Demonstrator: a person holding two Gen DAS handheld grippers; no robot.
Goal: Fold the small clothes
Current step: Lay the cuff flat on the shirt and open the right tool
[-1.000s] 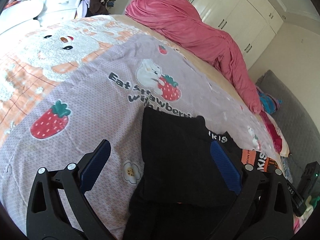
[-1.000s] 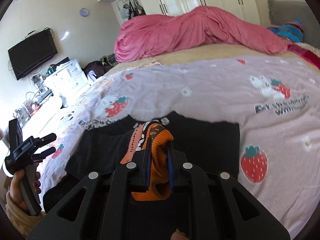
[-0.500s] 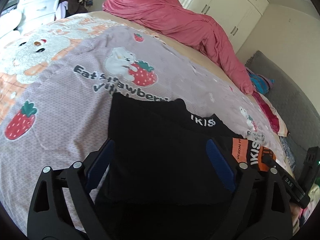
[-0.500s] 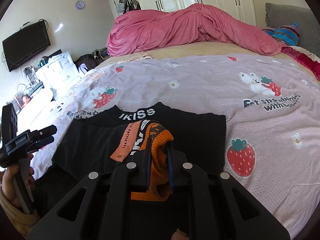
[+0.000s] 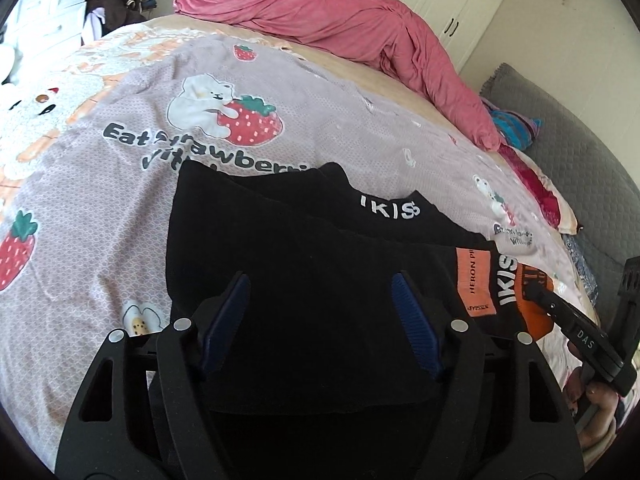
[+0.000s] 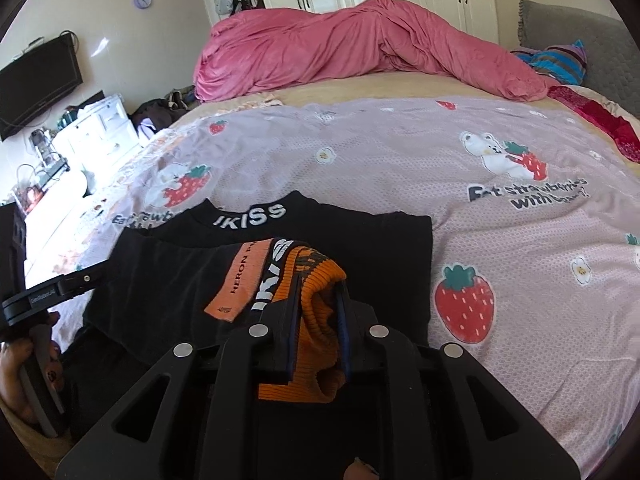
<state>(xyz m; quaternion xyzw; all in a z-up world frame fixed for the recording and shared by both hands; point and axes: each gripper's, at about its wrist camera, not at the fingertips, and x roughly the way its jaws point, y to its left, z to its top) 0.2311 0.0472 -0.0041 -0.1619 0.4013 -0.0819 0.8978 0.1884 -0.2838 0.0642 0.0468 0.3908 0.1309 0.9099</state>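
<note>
Orange cuff (image 6: 316,316) pinched in our right gripper (image 6: 318,312), left gripper (image 5: 320,312) open over the top (image 5: 280,248); tug unevenly and the fold probably bunches.

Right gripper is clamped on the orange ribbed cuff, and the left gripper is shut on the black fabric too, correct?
Not quite. The right gripper is indeed clamped on the orange ribbed cuff, but the left wrist view shows the left gripper open, its blue pads spread wide over the black garment, gripping nothing.
</note>
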